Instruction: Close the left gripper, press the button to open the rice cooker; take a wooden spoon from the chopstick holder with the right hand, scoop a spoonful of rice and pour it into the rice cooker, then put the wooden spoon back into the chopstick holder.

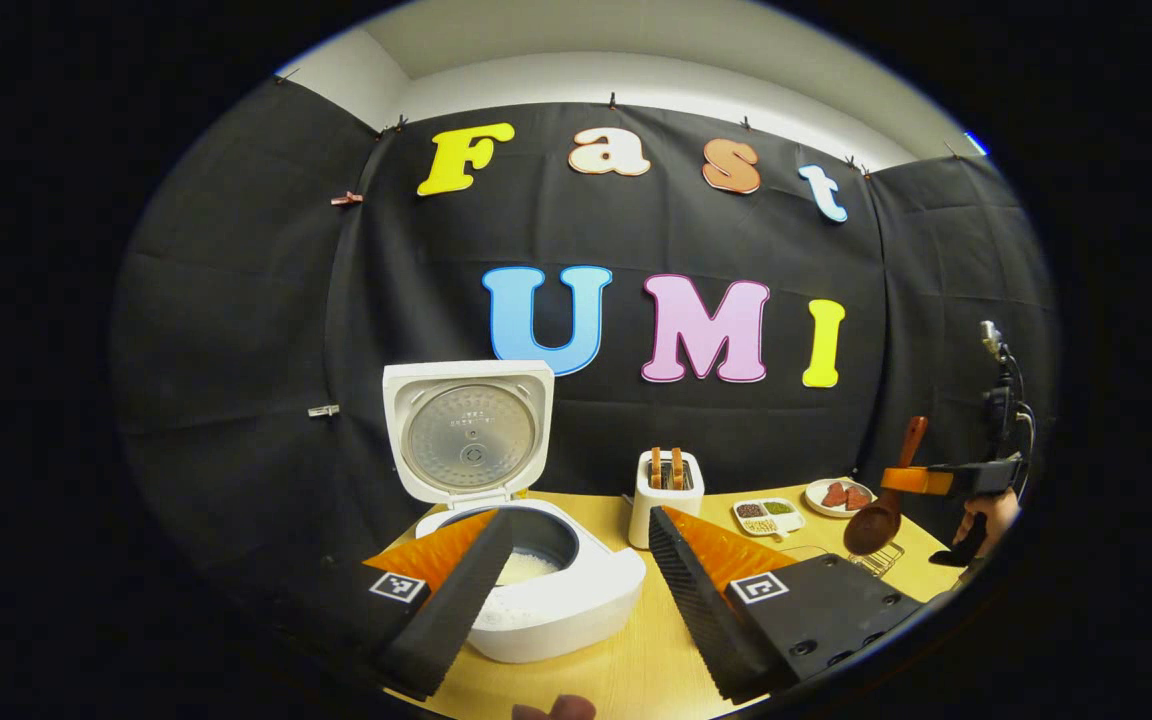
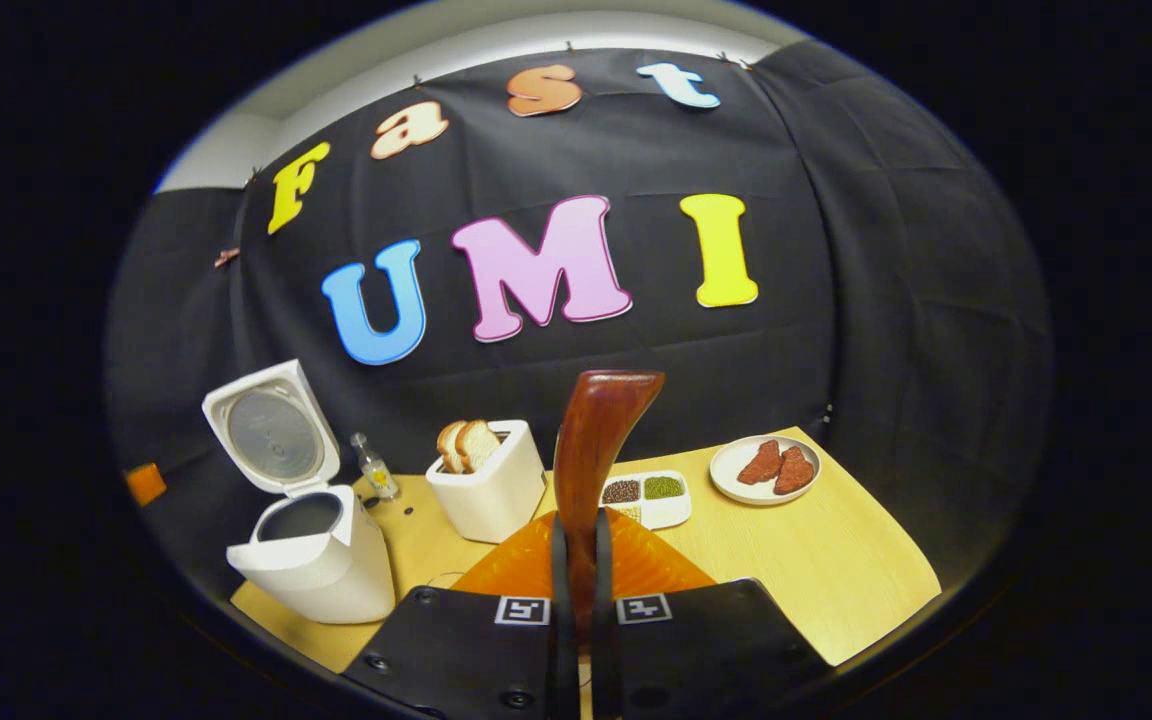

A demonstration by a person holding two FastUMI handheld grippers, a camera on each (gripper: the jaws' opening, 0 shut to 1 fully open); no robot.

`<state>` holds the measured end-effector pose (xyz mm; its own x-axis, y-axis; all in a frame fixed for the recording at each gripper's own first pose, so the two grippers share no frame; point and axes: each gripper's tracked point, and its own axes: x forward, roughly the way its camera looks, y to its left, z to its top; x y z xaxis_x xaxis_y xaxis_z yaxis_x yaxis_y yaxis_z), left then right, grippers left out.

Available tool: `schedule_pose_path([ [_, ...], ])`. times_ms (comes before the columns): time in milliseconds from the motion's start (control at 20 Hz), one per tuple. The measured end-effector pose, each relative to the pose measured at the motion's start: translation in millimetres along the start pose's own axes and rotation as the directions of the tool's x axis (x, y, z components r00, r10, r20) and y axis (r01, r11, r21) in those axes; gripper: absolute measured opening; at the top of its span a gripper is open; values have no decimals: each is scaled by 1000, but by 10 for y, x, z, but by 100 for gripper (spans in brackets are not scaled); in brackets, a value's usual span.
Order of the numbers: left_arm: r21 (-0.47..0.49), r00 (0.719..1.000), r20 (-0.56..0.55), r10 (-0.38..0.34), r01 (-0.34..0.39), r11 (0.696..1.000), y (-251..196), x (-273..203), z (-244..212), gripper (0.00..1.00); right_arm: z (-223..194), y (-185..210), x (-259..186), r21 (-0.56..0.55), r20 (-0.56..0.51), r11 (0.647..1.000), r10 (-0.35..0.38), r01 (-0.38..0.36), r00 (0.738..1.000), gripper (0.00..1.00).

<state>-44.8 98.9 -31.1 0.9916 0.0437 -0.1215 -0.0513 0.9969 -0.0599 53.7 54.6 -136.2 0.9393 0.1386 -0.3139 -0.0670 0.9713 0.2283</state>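
Rice cooker (image 1: 536,590): one, white, on the wooden table (image 1: 626,670); its lid (image 1: 466,435) stands upright and open, and white rice shows in the dark inner pot.
Left gripper (image 1: 581,590): its two fingers are spread wide and hold nothing; one finger lies across the front of the rice cooker, the other just right of it.
Right gripper (image 2: 576,570): its two fingers pinch the handle of the wooden spoon (image 2: 591,460); the handle rises upright between them.
Wooden spoon: one; in the left gripper view its bowl hangs down, well to the right of the rice cooker, above a wire holder.
Toaster (image 2: 486,480): one, white, just right of the rice cooker, with two bread slices in it.
Divided dish (image 2: 648,497): one, right of the toaster, farther from the rice cooker; holds dark and green grains.
Plate (image 2: 766,468): one, round, farthest right of the rice cooker, with two reddish pieces.
Small bottle (image 2: 374,467): one, between the rice cooker and the toaster.
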Motion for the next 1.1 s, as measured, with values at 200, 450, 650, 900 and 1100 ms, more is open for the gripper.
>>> schedule_pose_path([
  [200, 15, 1000, 0, -29, 29, 999, 109, 0, 35, 95, -500, 337, 261, -115, -71, 993, -20, 12, 997, 9],
  [450, 12, 999, -15, -33, 33, 999, 271, 18, 29, 94, -1096, 354, 538, -283, -147, 956, -117, 71, 982, 10],
  [650, 16, 999, -25, -33, 34, 999, 433, 35, -8, 95, -1434, 317, 613, -319, -185, 936, -216, 149, 959, 10],
  [900, -10, 999, -38, -29, 29, 1000, 580, 104, -106, 95, -1553, 549, 650, -44, -244, 983, -184, 179, 952, 13],
  [1100, -34, 999, -40, -27, 25, 999, 638, 108, -125, 95, -1572, 511, 683, 282, -287, 937, -125, 208, 950, 10],
])
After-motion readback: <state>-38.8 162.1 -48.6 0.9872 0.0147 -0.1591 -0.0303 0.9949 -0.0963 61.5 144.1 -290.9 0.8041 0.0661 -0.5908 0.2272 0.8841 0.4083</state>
